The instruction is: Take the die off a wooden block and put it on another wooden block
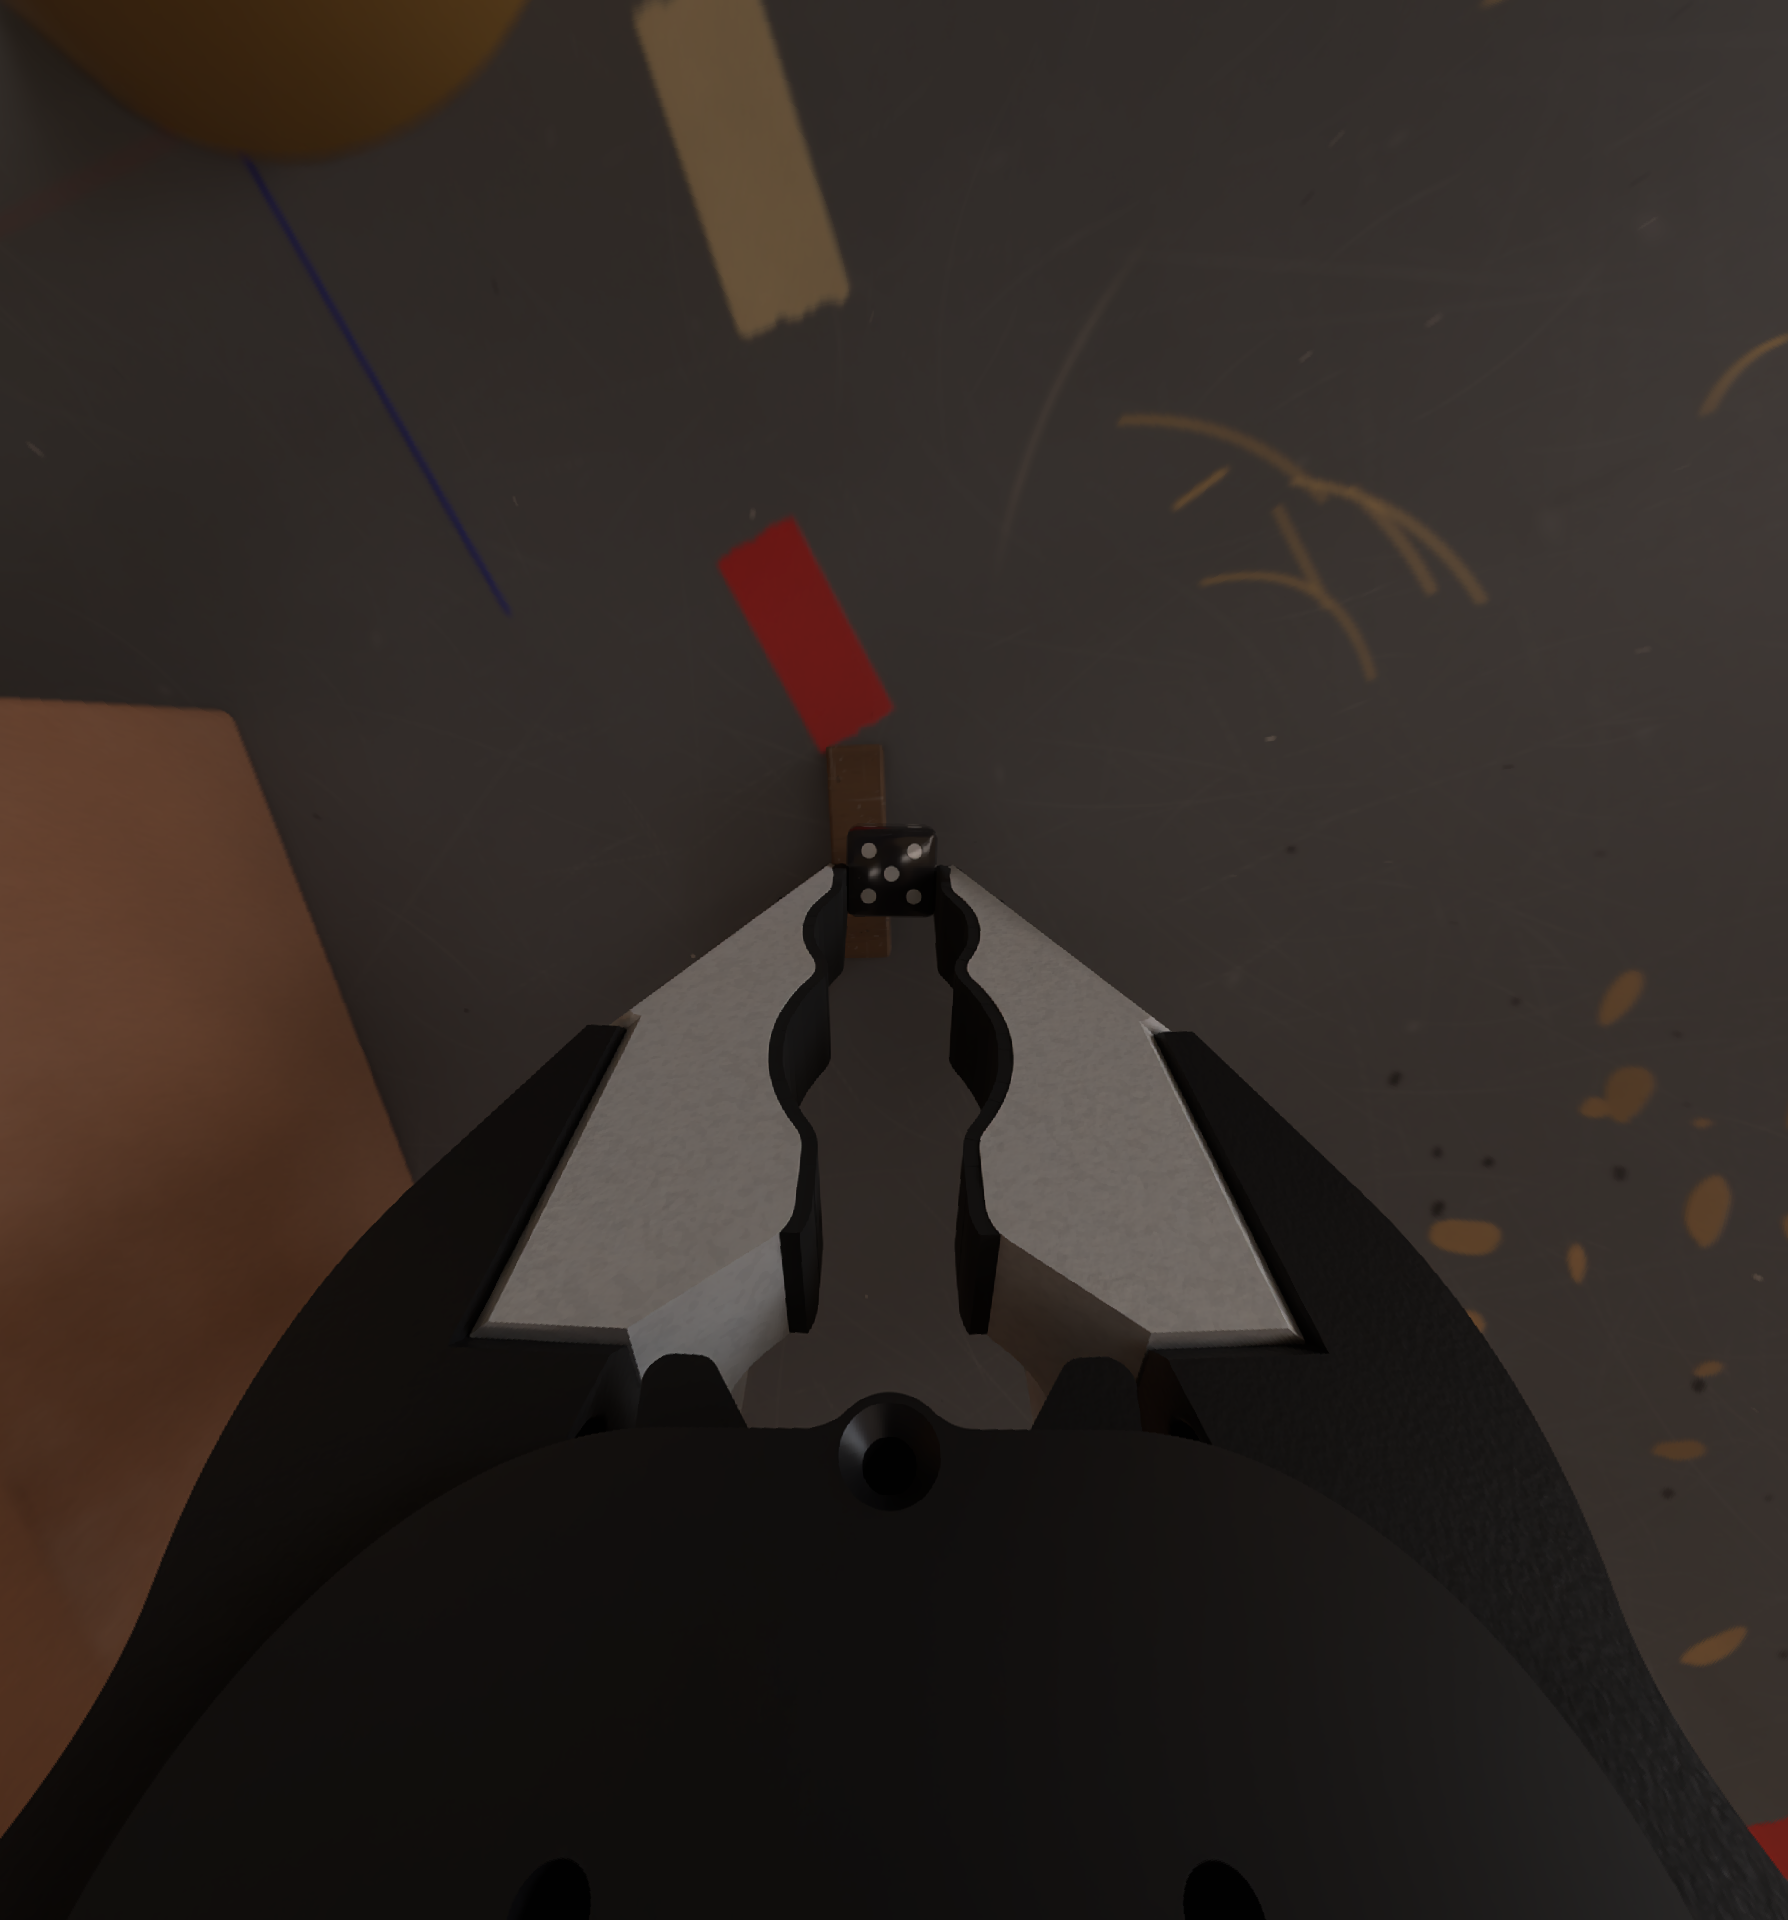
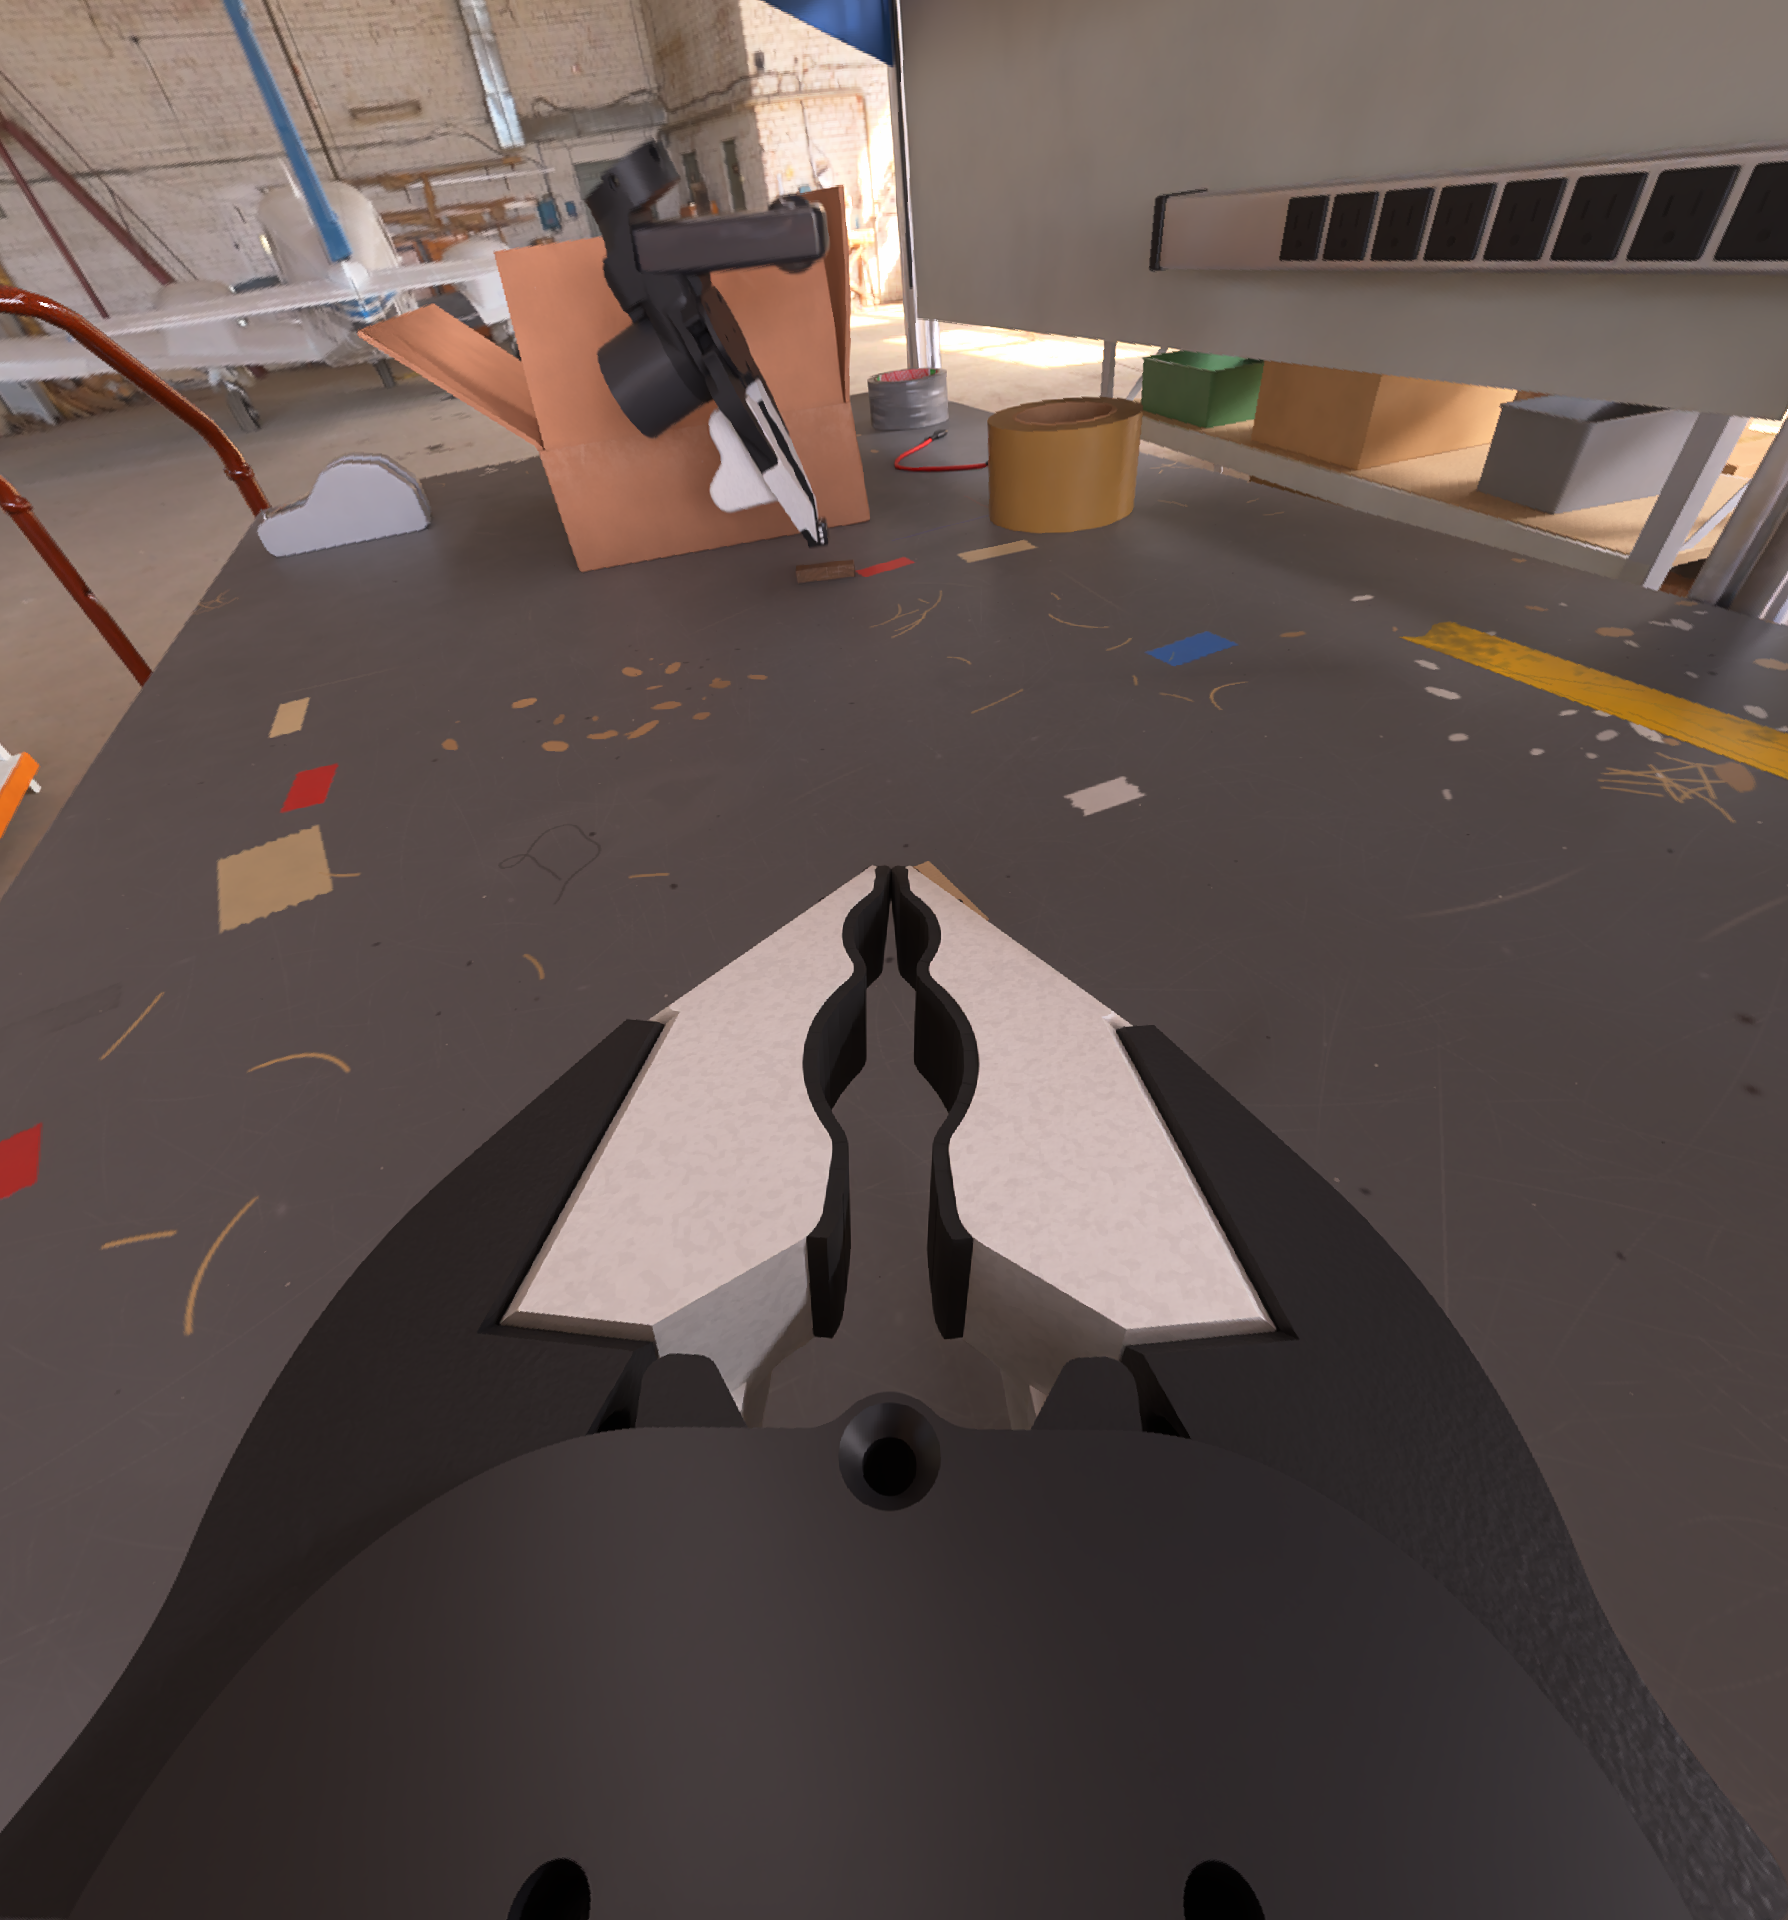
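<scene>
The left tool (image 1: 891, 894) pinches the black die (image 1: 891, 871) above a wooden block (image 1: 858, 800), apparently lifted clear for transfer; the right tool (image 2: 891, 878) rests closed, empty, over the tabletop (image 2: 1285, 1039).

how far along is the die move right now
Done: the left gripper has its jaws shut on the black die, held above a small wooden block beside a red patch. In hand: the carry or lift. Left: setting the die on another block; which block this one is cannot be told. The right gripper is shut and empty.
</scene>
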Controlling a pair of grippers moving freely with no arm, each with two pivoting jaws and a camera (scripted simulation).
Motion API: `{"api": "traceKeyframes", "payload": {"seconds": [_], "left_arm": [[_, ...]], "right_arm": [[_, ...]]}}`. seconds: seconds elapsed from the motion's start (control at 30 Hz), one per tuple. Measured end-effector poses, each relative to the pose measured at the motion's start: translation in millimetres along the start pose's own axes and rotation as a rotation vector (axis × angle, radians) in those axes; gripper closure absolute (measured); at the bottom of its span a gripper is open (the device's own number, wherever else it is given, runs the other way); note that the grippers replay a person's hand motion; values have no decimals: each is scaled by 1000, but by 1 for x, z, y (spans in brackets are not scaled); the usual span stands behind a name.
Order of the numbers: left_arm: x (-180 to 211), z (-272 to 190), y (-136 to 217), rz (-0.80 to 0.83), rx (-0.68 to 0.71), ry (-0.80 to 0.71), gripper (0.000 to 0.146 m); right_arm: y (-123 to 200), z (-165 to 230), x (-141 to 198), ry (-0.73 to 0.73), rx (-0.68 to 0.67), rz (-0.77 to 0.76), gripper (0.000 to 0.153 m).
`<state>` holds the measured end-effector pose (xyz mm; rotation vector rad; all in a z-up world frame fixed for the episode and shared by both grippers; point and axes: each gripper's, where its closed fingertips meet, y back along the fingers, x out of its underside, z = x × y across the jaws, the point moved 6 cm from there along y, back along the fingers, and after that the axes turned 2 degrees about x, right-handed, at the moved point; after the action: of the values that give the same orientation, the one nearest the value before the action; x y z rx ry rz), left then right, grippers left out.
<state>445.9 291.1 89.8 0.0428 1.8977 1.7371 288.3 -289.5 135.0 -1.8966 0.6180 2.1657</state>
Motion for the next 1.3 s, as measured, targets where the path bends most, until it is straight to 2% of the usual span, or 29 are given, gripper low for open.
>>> {"api": "traceKeyframes", "payload": {"seconds": [0.1,0.2,0.33,0.43,0.6,0.73,1.0,1.23,1.3], "left_arm": [[-11,-13,27,-77,-4,-60,130],[-27,-48,60,-158,0,-188,130],[-50,-130,91,-242,50,-425,130],[-62,-200,94,-264,122,-609,130],[-71,-297,66,-217,266,-818,130],[-77,-342,28,-159,350,-895,130],[-80,-381,-31,-41,398,-954,130],[-78,-388,-54,10,388,-981,130],[-77,-388,-56,8,385,-981,114]], "right_arm": [[0,0,0,5,1,-1,153],[-1,1,0,2,-1,1,153],[-2,3,0,12,-6,9,153],[-3,4,-1,21,-8,8,153],[0,7,-5,49,6,-3,153],[3,7,-8,61,15,-11,153],[4,4,-7,53,23,-11,153],[3,2,-4,40,24,-3,153],[2,1,-3,35,23,0,153]]}}
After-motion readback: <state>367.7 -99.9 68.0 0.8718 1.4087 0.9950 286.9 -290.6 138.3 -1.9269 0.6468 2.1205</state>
